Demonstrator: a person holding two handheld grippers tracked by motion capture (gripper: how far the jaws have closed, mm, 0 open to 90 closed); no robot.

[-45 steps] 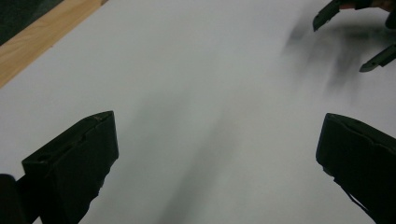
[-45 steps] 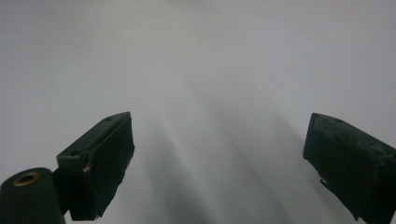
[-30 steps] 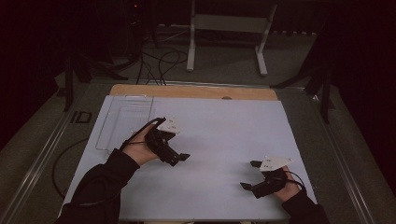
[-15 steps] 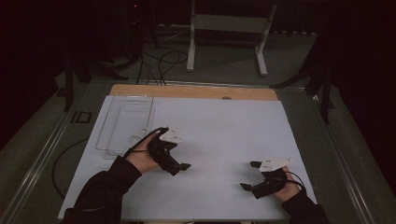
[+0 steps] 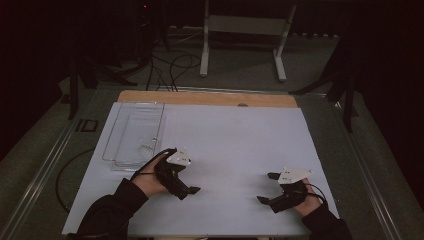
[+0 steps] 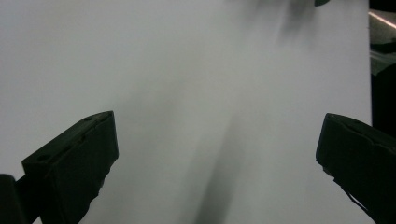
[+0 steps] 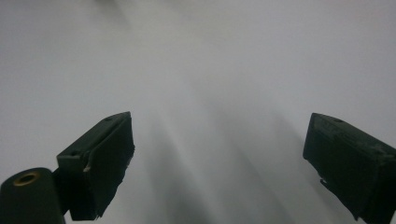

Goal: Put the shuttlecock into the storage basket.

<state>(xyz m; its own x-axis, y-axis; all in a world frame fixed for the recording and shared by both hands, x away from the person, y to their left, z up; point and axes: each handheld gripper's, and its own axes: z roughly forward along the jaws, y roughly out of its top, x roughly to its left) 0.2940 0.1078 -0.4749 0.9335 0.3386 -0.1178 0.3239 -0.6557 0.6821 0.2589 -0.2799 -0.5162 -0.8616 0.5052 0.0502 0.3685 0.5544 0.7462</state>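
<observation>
On the white table sheet, seen from the high view, the left gripper is held low near the front-left area, jaws spread, nothing between them. Its grey plate faces up; the cable loops back past the sleeve. A clear plastic tray is laid flat just beyond and to the left of that gripper, near the sheet's left edge, close to it but not touched. Whether anything lies inside the tray cannot be told. The right gripper is held near the front-right corner, jaws apart, nothing gripped, well apart from the tray and from the left gripper. A wooden table edge is seen behind the sheet.

From the left gripper view, the left gripper is seen released: both black jaws stand wide apart with bare white sheet between them. The sheet's edge and dark floor are seen at the far right.

From the right gripper view, the right gripper is likewise released, jaws spread wide, blank sheet between and beyond them, a soft shadow cast across it.
</observation>
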